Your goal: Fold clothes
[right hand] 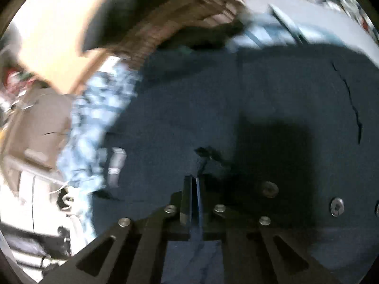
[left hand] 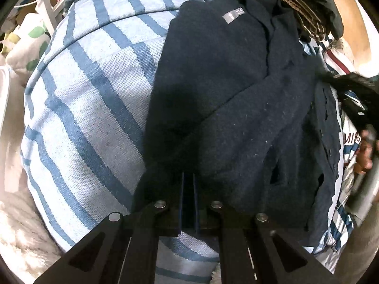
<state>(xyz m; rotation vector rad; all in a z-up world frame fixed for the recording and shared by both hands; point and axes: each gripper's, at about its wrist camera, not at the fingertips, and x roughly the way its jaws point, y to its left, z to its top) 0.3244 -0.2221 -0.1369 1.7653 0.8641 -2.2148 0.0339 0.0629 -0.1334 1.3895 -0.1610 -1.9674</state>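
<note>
We've both fingers pinched shut, left gripper (left hand: 188,179) & right gripper (right hand: 192,184), on navy sweater (left hand: 236,90); soft, limp, grab edges

bedding: a pale blue cover with darker blue stripes (left hand: 94,99) fills the left half of the left wrist view
rug: white shaggy pile (left hand: 21,232) at the lower left edge
pillow: white cloth with green leaf shapes (left hand: 28,45) at the upper left
wood panel: light tan board (right hand: 54,47), brightly lit, upper left of the right wrist view; also seen at the upper right of the left wrist view (left hand: 360,47)
furniture: brown box-like shape (right hand: 35,130), blurred
light: strong white glare at the lower left (right hand: 21,201)
</note>
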